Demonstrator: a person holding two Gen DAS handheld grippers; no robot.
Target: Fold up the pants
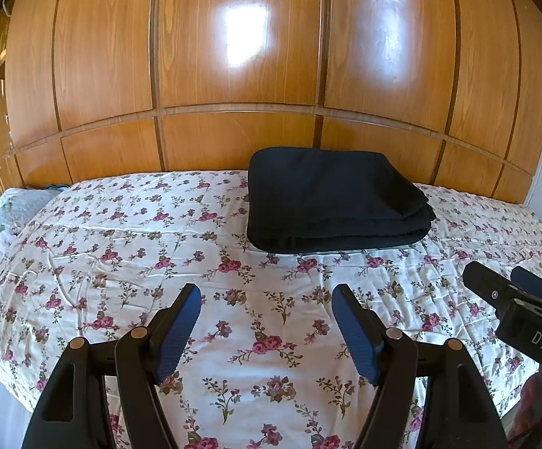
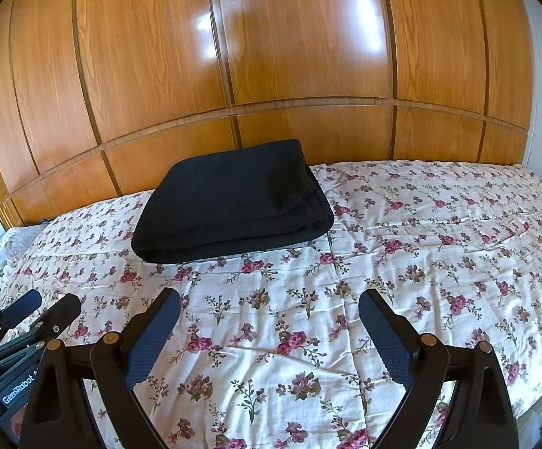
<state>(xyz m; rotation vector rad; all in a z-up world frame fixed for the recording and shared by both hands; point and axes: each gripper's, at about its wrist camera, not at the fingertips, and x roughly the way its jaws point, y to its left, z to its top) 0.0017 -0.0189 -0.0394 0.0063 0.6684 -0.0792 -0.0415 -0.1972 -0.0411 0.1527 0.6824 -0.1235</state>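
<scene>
The black pants (image 1: 331, 198) lie folded in a thick, neat rectangle on the floral bedspread (image 1: 121, 247), near the wooden headboard wall; they also show in the right wrist view (image 2: 230, 202). My left gripper (image 1: 267, 292) is open and empty, held above the bed well short of the pants. My right gripper (image 2: 269, 295) is open and empty too, also short of the pants. The right gripper shows at the right edge of the left wrist view (image 1: 503, 277), and the left gripper at the left edge of the right wrist view (image 2: 50, 303).
Glossy wooden wardrobe panels (image 1: 233, 75) rise right behind the bed. A white pillow (image 1: 5, 213) lies at the bed's left end. The floral bedspread (image 2: 439, 243) stretches flat to the right of the pants.
</scene>
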